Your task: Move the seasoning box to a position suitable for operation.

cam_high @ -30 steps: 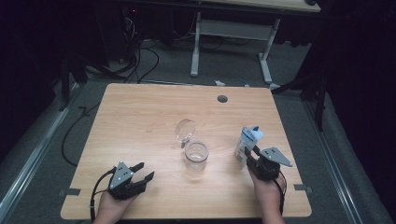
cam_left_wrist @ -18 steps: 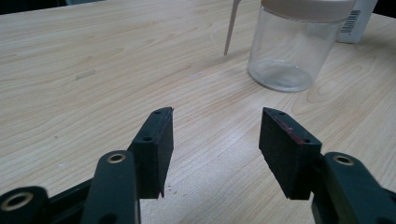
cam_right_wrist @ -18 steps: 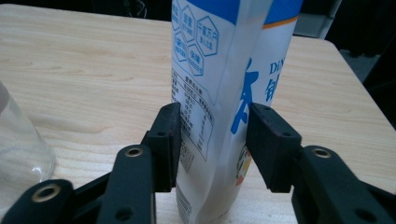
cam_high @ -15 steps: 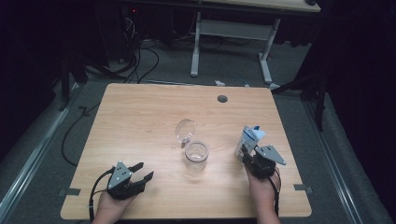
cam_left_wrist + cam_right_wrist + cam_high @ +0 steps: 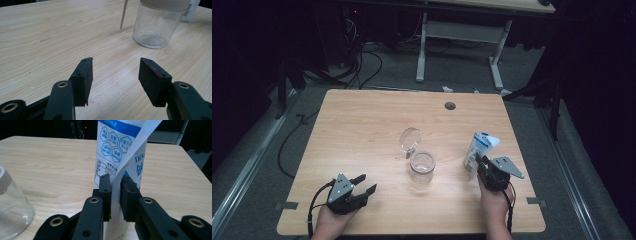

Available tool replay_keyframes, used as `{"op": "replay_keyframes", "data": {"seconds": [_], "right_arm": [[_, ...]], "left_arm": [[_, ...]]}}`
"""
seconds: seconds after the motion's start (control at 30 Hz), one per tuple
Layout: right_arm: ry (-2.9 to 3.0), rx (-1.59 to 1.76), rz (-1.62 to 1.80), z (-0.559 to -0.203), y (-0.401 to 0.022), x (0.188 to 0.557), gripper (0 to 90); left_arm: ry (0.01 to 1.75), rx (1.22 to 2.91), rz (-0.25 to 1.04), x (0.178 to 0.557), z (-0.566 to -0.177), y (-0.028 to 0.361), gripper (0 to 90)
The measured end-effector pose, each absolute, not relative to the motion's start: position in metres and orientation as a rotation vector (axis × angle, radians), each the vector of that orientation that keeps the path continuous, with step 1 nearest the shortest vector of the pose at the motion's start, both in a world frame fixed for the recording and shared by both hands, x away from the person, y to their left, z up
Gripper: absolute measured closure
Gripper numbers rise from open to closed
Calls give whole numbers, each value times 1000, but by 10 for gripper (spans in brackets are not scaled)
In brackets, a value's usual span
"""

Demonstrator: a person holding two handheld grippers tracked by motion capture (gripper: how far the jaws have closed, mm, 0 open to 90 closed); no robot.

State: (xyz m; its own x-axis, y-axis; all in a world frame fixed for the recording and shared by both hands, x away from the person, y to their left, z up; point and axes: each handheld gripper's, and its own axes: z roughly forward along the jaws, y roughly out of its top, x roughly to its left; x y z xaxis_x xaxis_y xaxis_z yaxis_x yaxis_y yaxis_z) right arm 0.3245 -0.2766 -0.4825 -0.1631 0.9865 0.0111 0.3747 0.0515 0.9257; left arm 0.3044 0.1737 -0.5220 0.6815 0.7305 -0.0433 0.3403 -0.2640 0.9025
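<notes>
A white and blue pouch [image 5: 478, 149] stands upright at the table's right side. My right gripper [image 5: 482, 166] has just been closing its jaws, and in the right gripper view they [image 5: 115, 185] pinch a fold of the pouch [image 5: 117, 147]. An empty clear glass jar [image 5: 422, 168] stands mid-table, with its round clear lid [image 5: 410, 140] raised on edge just behind it. My left gripper [image 5: 365, 184] rests near the front left edge, open with nothing between its pads [image 5: 115, 72]. The jar [image 5: 156, 27] is ahead of it and to its right.
The wooden table [image 5: 362, 115] has a round cable hole [image 5: 450, 105] near its far edge. Dark floor with cables and a white desk frame [image 5: 459, 35] lie beyond the table. The jar [image 5: 10, 205] stands close to the left of my right gripper.
The right gripper's jaws have closed onto the pouch. Both hands, the jar and the lid stay where they were.
</notes>
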Motion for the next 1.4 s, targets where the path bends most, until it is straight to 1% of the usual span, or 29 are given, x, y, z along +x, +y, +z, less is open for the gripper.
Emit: {"op": "replay_keyframes", "data": {"seconds": [0.2, 0.37, 0.43, 0.57, 0.7, 0.73, 1.07, 1.4], "right_arm": [[1692, 1406, 1104, -474, -282, 330, 845], [1761, 1407, 1085, -466, -284, 332, 855], [1776, 1405, 1088, -464, -285, 332, 855], [1805, 1411, 1099, -462, -288, 334, 855], [1829, 1407, 1094, -461, -290, 336, 855], [1838, 1404, 1092, -460, -289, 337, 856], [1934, 1391, 1044, -444, -288, 343, 864], [2066, 1348, 1017, -423, -285, 336, 864]], "left_arm": [[829, 1862, 453, 304, -522, 174, 451], [811, 1861, 443, 303, -521, 174, 437], [812, 1849, 469, 302, -520, 174, 424], [802, 1858, 448, 302, -522, 172, 417], [785, 1870, 451, 302, -522, 171, 345], [776, 1868, 448, 301, -522, 170, 340], [772, 1866, 418, 302, -523, 170, 353], [765, 1850, 418, 301, -524, 171, 368]]}}
